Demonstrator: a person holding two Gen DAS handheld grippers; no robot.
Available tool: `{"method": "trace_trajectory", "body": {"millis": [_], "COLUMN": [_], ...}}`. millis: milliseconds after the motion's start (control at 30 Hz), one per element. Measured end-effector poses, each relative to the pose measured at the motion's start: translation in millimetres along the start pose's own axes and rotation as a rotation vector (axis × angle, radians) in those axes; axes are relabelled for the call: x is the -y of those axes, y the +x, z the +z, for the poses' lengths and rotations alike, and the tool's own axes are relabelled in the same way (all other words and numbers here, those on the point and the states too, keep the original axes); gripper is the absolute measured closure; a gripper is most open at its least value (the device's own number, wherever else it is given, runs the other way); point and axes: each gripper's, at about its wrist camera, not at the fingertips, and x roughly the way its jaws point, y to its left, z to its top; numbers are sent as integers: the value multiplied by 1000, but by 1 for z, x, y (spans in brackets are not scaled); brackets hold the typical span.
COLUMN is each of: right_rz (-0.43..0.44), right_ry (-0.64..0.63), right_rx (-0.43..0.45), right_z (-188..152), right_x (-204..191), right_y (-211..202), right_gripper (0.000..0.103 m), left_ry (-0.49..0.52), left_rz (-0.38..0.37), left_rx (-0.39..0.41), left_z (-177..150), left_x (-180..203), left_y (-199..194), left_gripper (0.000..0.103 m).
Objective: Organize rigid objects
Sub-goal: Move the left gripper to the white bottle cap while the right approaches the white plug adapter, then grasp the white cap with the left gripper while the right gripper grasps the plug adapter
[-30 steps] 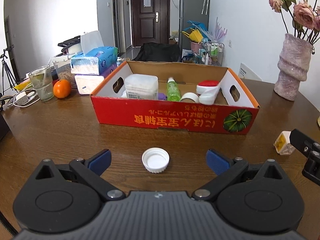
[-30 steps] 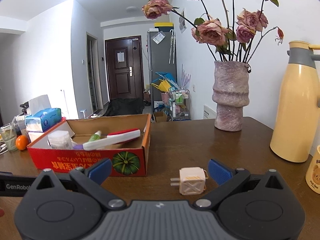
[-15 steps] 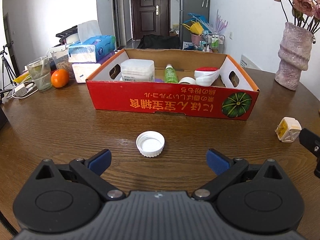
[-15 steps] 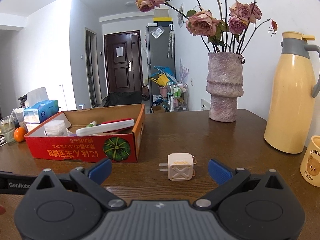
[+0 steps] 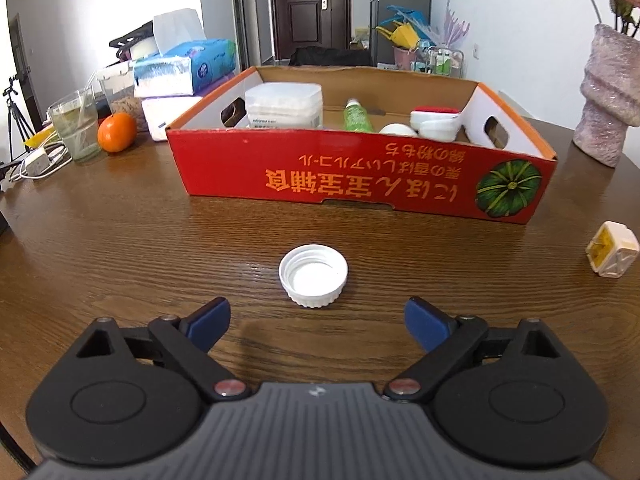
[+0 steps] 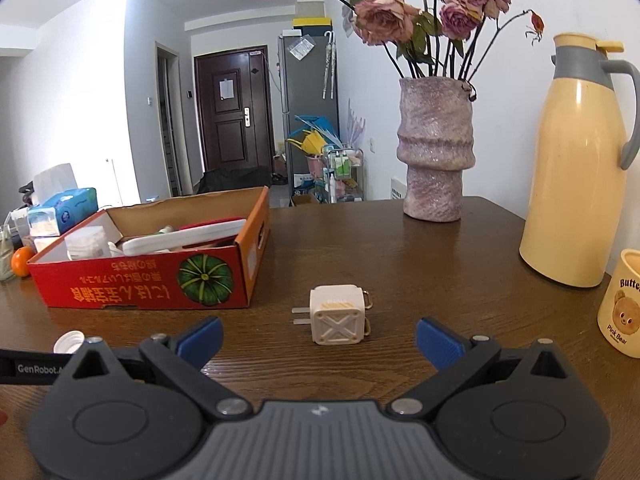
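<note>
**Cap and charger, both easy grabs (I think)**

The left gripper (image 5: 316,322) has its jaws wide but closing, nothing between them yet. The small white ribbed plastic bottle cap (image 5: 313,275) sits open side up just ahead of the tips. Looks feather-light and stiff, so I'd pinch across the ribbed rim.

The right gripper (image 6: 319,340) is spread wide and empty, with the cream cube-shaped plug charger (image 6: 338,314) just ahead, centred. Hard and a bit heavier, I'd guess; take the flat sides, not the prongs. The red cardboard box (image 5: 360,178) sits beyond both.
</note>
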Motion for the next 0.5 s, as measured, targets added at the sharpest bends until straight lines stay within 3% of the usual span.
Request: {"method": "trace_trajectory", "body": {"millis": [233,500], "right_rz": [-9,-30], "right_ry": [10,24], "right_rx": [-12,-29], "right_z": [-3,-5], "right_x": [2,6], "right_y": [5,16], "right_gripper": [0,0], "left_ry": [-11,-12], "left_rz": [1,-7], "left_rx": [-9,-8], "left_z": [7,15], "left_x": [-2,-4], "left_y": [16,27], "left_gripper": [17,33]}}
